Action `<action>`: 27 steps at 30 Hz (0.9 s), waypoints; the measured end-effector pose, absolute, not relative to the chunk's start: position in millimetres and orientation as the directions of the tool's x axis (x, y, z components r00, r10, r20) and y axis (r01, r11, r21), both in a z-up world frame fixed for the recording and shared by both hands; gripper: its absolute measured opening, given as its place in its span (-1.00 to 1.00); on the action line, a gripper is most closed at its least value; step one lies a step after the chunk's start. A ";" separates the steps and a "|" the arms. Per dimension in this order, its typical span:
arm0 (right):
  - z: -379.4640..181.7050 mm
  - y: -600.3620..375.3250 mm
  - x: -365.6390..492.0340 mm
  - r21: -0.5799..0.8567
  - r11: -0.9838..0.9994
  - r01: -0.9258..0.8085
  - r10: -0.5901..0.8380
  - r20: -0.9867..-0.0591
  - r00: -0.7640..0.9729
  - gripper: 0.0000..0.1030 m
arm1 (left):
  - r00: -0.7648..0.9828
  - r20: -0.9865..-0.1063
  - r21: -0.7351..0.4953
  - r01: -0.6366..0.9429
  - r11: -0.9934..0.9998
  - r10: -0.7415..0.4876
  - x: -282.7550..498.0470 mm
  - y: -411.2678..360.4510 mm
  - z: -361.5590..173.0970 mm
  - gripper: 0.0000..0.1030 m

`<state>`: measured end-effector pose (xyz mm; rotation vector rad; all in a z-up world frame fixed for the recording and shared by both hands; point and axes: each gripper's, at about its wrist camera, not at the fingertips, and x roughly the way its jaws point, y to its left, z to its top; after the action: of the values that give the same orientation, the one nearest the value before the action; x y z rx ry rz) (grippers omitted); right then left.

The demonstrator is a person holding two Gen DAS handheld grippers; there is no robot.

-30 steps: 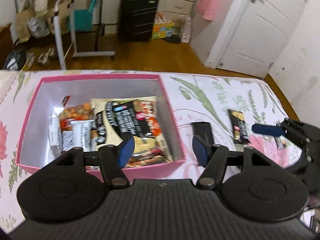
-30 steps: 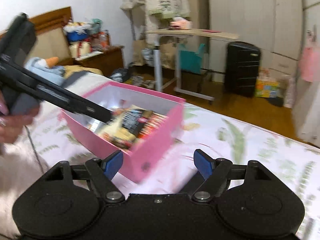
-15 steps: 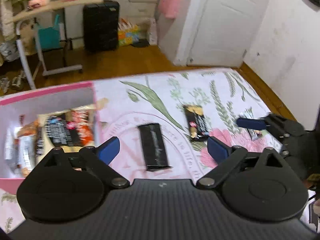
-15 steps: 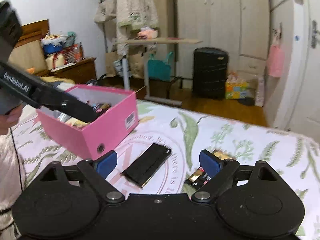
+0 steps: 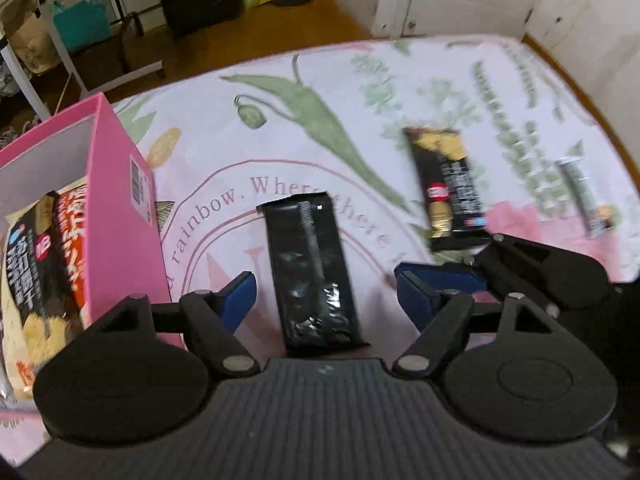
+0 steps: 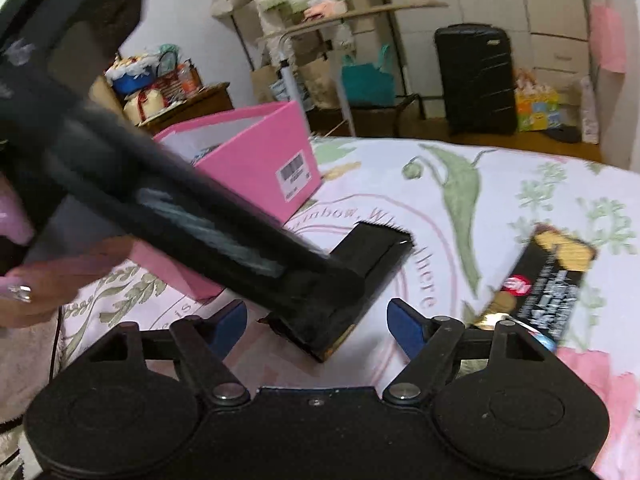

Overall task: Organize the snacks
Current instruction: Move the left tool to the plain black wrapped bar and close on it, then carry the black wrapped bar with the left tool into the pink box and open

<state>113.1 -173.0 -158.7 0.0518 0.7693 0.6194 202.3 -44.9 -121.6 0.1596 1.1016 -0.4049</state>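
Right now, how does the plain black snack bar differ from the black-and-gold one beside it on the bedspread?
The plain black bar shows no readable print; the black-and-gold bar carries gold patches and a red logo. The plain black bar lies between the left gripper pads, whose jaws are closing without yet touching it; the black-and-gold bar lies further from the pink box, outside both grippers' pads. Both are dark, flat, sealed wrappers, still outside the box.

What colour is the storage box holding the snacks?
Pink outside with a white interior; the box shows best in the right wrist view.
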 end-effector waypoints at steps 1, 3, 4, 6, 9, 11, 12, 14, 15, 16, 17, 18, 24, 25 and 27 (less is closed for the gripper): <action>-161.5 -168.7 114.9 0.256 0.817 -0.516 0.543 -0.642 0.541 0.57 | 0.379 -0.897 -0.067 0.390 0.918 -0.226 205.7 -45.7 -126.4 0.44; -167.7 -158.9 117.4 0.216 0.821 -0.528 0.522 -0.659 0.541 0.56 | 0.349 -0.911 -0.077 0.380 0.922 -0.220 213.6 -46.1 -135.4 0.43; -170.2 -154.7 118.9 0.200 0.828 -0.525 0.506 -0.671 0.543 0.56 | 0.329 -0.918 -0.090 0.369 0.925 -0.220 217.4 -45.7 -140.4 0.43; -174.6 -148.6 122.5 0.187 0.832 -0.522 0.492 -0.684 0.538 0.57 | 0.300 -0.929 -0.111 0.327 0.938 -0.215 222.8 -41.8 -148.1 0.44; -179.0 -143.7 125.6 0.159 0.842 -0.516 0.471 -0.683 0.558 0.57 | 0.279 -0.933 -0.142 0.296 0.945 -0.228 223.7 -33.4 -155.1 0.41; -179.8 -139.3 121.3 0.130 0.836 -0.534 0.467 -0.679 0.566 0.57 | 0.265 -0.931 -0.166 0.301 0.939 -0.250 222.1 -30.7 -158.9 0.14; -179.8 -138.3 119.9 0.119 0.835 -0.537 0.463 -0.680 0.569 0.53 | 0.257 -0.931 -0.175 0.307 0.935 -0.258 221.2 -30.8 -160.4 0.09; -179.1 -136.9 117.4 0.111 0.832 -0.544 0.465 -0.675 0.573 0.44 | 0.260 -0.929 -0.175 0.318 0.932 -0.263 219.4 -31.7 -161.6 -0.01; -177.3 -136.4 116.4 0.109 0.838 -0.534 0.456 -0.676 0.578 0.43 | 0.264 -0.930 -0.161 0.330 0.930 -0.254 218.1 -33.9 -161.3 -0.03; -176.6 -136.1 115.3 0.116 0.846 -0.520 0.450 -0.678 0.581 0.42 | 0.268 -0.930 -0.152 0.347 0.926 -0.253 216.3 -36.2 -160.8 -0.03; -175.4 -136.6 113.0 0.122 0.853 -0.507 0.444 -0.679 0.585 0.42 | 0.270 -0.929 -0.147 0.355 0.923 -0.252 214.3 -37.6 -160.2 -0.03; -174.3 -136.8 111.7 0.125 0.857 -0.501 0.442 -0.680 0.586 0.41 | 0.268 -0.930 -0.144 0.362 0.921 -0.251 213.1 -38.6 -159.8 -0.03; -165.4 -148.8 103.3 0.192 0.868 -0.459 0.453 -0.684 0.572 0.28 | 0.196 -0.929 -0.230 0.353 0.907 -0.313 203.5 -33.8 -153.7 -0.02; -164.2 -150.7 102.1 0.201 0.864 -0.461 0.460 -0.687 0.563 0.28 | 0.189 -0.929 -0.237 0.354 0.905 -0.318 201.1 -33.4 -152.5 -0.02; -162.8 -153.8 99.0 0.220 0.858 -0.464 0.471 -0.697 0.541 0.28 | 0.173 -0.929 -0.254 0.348 0.902 -0.328 196.1 -32.3 -151.3 -0.02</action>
<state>99.0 -153.8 -162.8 0.0095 0.8304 0.5554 196.1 -32.3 -151.3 0.0175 1.3122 -0.4794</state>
